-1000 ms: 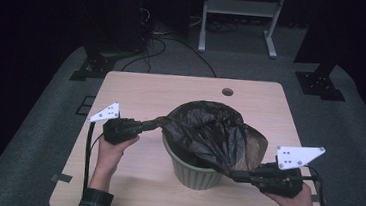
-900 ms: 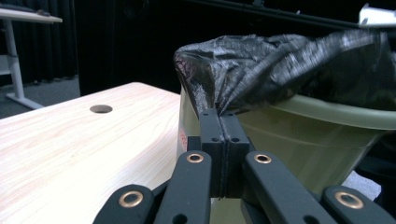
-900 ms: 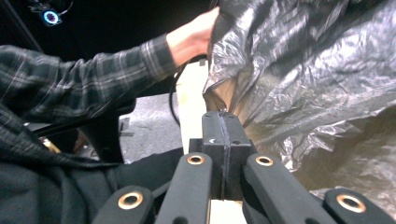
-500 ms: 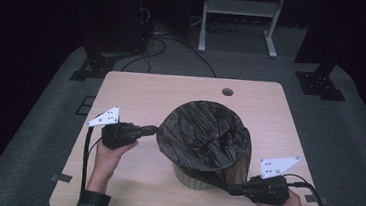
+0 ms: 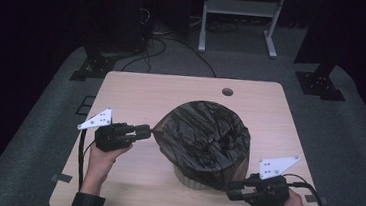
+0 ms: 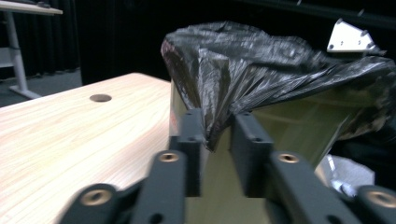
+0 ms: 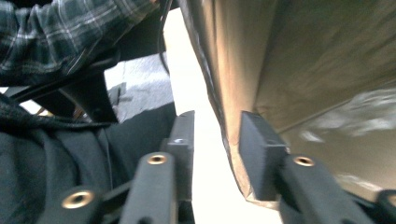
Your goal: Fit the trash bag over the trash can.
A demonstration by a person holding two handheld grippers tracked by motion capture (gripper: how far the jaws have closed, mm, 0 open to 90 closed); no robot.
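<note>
The black plastic bin liner (image 5: 203,137) lies draped over the mouth of a pale, ribbed waste bin (image 5: 195,180) that stands a little right of centre on the light wooden table (image 5: 137,89). It covers the whole opening, and its film hangs down over the rim on every side that the high view shows, lowest on the near right; only a strip of the bin's wall shows beneath it at the front.

The left gripper (image 5: 143,130) sits level at the liner's left edge. In the left gripper view a peaked fold of the liner (image 6: 261,70) hangs down between its jaws, which have just been opening; there is a visible gap on either side of the fold, so the film looks let go rather than pinched. The right gripper (image 5: 233,190) is low at the bin's near right side. Its jaws have just been opening too, and in the right gripper view the thin hanging edge of the film runs between them, close to one pad and clear of the other.

Judging from this, the main work of fitting the liner is largely done: it is spread, pulled over the rim and released. What may remain is smoothing the loose skirt evenly around the bin and pushing the sagging middle down inside.
</note>
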